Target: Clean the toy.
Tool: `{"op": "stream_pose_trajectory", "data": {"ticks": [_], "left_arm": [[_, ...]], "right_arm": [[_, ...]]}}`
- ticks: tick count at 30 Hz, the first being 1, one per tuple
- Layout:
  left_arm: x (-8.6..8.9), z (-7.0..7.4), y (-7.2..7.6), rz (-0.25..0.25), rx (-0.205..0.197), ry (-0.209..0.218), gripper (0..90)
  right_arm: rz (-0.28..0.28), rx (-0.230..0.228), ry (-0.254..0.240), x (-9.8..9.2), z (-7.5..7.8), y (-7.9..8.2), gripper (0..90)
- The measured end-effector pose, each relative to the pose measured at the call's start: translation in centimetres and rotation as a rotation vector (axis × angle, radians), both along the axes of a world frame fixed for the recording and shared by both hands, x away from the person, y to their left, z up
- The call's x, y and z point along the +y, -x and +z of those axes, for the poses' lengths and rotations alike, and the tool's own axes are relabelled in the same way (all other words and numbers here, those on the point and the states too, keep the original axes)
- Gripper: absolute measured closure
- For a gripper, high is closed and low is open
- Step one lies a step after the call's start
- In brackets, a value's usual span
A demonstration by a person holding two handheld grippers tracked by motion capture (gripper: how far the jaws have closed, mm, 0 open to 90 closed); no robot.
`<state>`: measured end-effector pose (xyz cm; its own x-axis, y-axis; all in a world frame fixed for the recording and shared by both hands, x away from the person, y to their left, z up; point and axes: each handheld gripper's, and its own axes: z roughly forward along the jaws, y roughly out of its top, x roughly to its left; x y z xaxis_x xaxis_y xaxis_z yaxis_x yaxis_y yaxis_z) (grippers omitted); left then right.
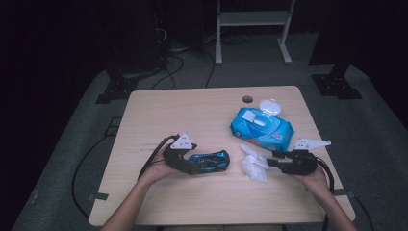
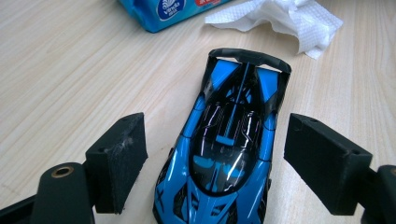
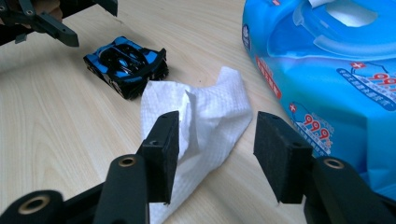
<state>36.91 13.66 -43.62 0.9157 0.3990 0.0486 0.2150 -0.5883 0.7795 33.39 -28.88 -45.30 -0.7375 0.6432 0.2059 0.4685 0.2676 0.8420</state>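
Pale wood bench [image 1: 192,110] carries everything. Biggest item on it: blue wet-wipes pack [image 1: 261,127], lid flipped open, lying just beyond the right hand-held gripper [image 1: 271,159] and close by its outer jaw in the right gripper view. Next down in size, a crumpled white wipe [image 1: 254,163] lies on the bench right at that gripper's tips, betw. it and the toy car; in the right gripper view the wipe [image 3: 201,126] sits betw. the jaws & runs out ahead of them, one fold beside the inner jaw, no pad pressing it, so the grip is released w/ the jaws spread. Smallest: blue and black toy car [image 1: 210,161], flat on its wheels, directly in front of the left hand-held gripper [image 1: 188,165]. In the left gripper view the car [image 2: 226,154] lies lengthwise betw. the two black jaws, rear wing pointing away, clear gap either side. Left grip is let go too, jaws wide and not touching the car. Car & wipe sit near each other but apart.
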Motion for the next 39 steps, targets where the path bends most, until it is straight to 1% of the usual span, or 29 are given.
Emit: {"op": "stream_pose_trajectory", "data": {"ticks": [1, 3, 5, 7, 10, 11, 12, 15, 17, 18, 22, 24, 27, 29, 32, 35, 36, 39], "left_arm": [[0.2, 0.0, 0.0, 0.003, -0.001, -0.006, 19.9], [0.5, -0.1, 0.1, 0.014, -0.001, 0.004, 19.6], [0.8, -0.2, 0.3, 0.021, 0.001, 0.003, 19.4], [1.2, -0.2, 0.4, 0.029, 0.0, 0.0, 19.0], [1.7, -0.2, 0.7, 0.038, -0.003, 0.005, 18.9], [1.9, -0.2, 0.8, 0.04, -0.006, -0.003, 18.0], [2.1, -0.3, 0.9, 0.046, -0.005, 0.005, 17.6], [2.7, -0.4, 1.2, 0.06, -0.002, 0.008, 17.6], [3.1, -0.5, 1.3, 0.066, 0.0, 0.003, 16.8], [3.3, -0.5, 1.4, 0.074, -0.001, 0.009, 16.9], [3.8, -0.6, 1.9, 0.084, -0.002, 0.017, 16.8], [4.1, -0.6, 2.0, 0.085, -0.002, 0.014, 16.8], [4.4, -0.8, 2.3, 0.091, 0.014, 0.012, 16.8], [4.6, -0.9, 2.5, 0.089, 0.015, 0.007, 16.8], [4.9, -0.8, 2.9, 0.094, 0.006, -0.002, 16.8], [5.4, -0.9, 3.4, 0.106, 0.005, 0.008, 16.8], [5.5, -0.9, 3.6, 0.108, 0.004, 0.003, 16.8], [5.9, -1.1, 4.0, 0.118, 0.002, 0.006, 16.8]], "right_arm": [[-0.002, -0.001, 0.001, 0.0, 0.0, 0.1, 48.5], [0.001, 0.0, -0.009, -0.1, 0.1, 0.1, 48.4], [0.002, -0.011, -0.002, -0.2, 0.2, 0.2, 46.8], [0.002, -0.007, -0.005, -0.3, 0.2, 0.3, 45.7], [0.004, -0.004, 0.005, -0.4, 0.3, 0.4, 45.0], [0.003, -0.006, 0.001, -0.5, 0.2, 0.5, 44.7], [0.0, -0.008, 0.002, -0.5, 0.2, 0.6, 44.5], [0.002, -0.009, 0.009, -0.7, 0.2, 0.9, 43.7], [0.0, -0.006, 0.008, -0.8, 0.2, 1.1, 42.8], [0.0, -0.011, 0.005, -0.9, 0.2, 1.1, 42.4], [-0.015, -0.01, 0.003, -1.3, 0.1, 1.5, 40.6], [-0.018, -0.012, 0.008, -1.5, 0.1, 1.6, 40.0], [-0.025, -0.014, 0.005, -1.7, 0.0, 1.8, 39.4], [-0.033, -0.014, -0.002, -1.8, 0.1, 2.0, 39.0], [-0.039, -0.024, -0.004, -1.9, 0.1, 2.2, 37.5], [-0.045, -0.022, -0.008, -2.1, 0.0, 2.5, 36.1], [-0.049, -0.025, -0.011, -2.2, 0.0, 2.6, 35.8], [-0.059, -0.022, -0.017, -2.3, -0.3, 2.8, 34.8]]}}
